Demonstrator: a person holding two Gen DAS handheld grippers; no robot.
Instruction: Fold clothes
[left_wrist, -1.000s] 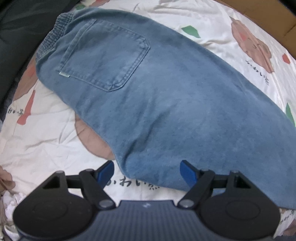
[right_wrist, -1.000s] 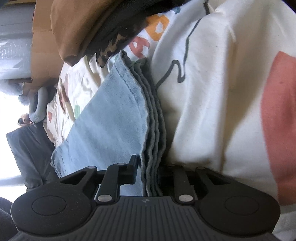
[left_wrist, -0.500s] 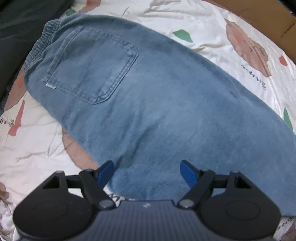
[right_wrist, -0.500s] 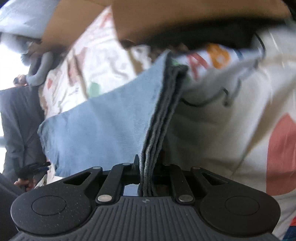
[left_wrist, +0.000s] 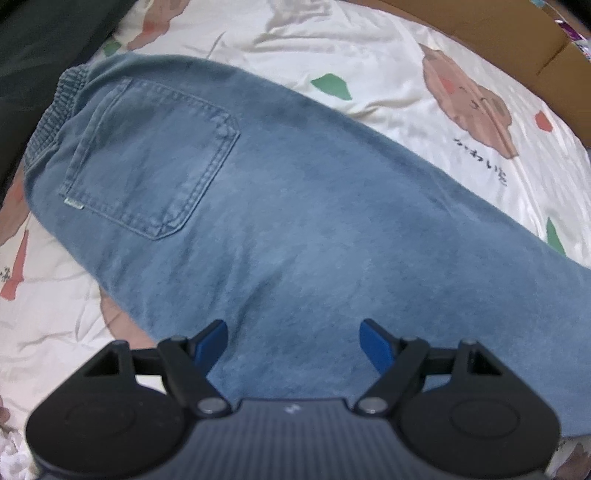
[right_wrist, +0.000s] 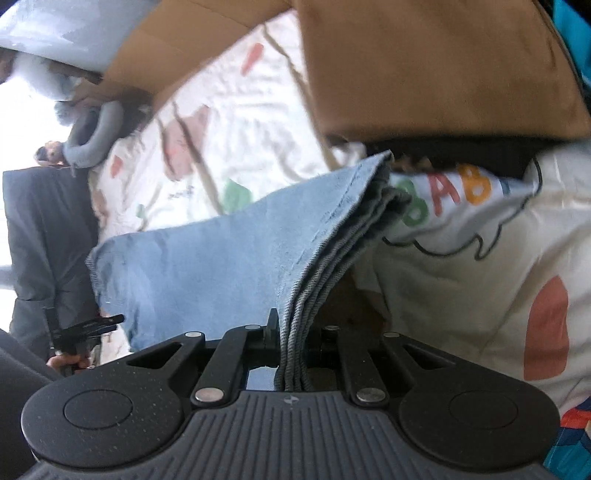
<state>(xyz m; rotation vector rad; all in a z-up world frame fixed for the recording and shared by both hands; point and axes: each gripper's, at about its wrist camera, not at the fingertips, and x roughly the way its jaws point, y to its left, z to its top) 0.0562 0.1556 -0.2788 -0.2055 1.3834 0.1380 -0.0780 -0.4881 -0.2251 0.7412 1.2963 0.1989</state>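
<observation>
A: Bed sheet (left_wrist: 388, 62) first. It carries everything; the jeans (left_wrist: 295, 206) lie flat across it, folded lengthwise I'd judge, one back pocket (left_wrist: 151, 162) up, well ahead and left of the left gripper (left_wrist: 293, 345).

B: That gripper's state?

A: Jaws spread wide, nothing between the pads; denim lies below the gap, whether touched I cannot tell. It points almost straight down over the near edge of the cloth. My reading: it waits to pin or take the middle when the fold comes over.

B: And the other end?

A: Right gripper (right_wrist: 293, 334) is clenched on the hem stack, several grey-edged layers of jeans (right_wrist: 229, 258) sandwiched between the jaws. They have just been closing, cloth in between. The leg panel runs forward and left from the jaws, raised off the sheet (right_wrist: 240, 122), so the grip is likely there to carry the hems toward the waistband (left_wrist: 55, 107).

B: Room to move?

A: Ahead of the left jaws, bare sheet beyond the far denim edge, then brown cardboard (left_wrist: 480, 33) at the rim. Left of them, dark fabric past the waistband. Ahead of the right jaws, a brown cloth (right_wrist: 424, 62) hangs close over the hem tip, and a printed pillow (right_wrist: 480, 229) crowds the right side. Open lane is to their left.

B: Smallest thing?

A: Pale tag (left_wrist: 73, 203) at the pocket's near corner.
</observation>
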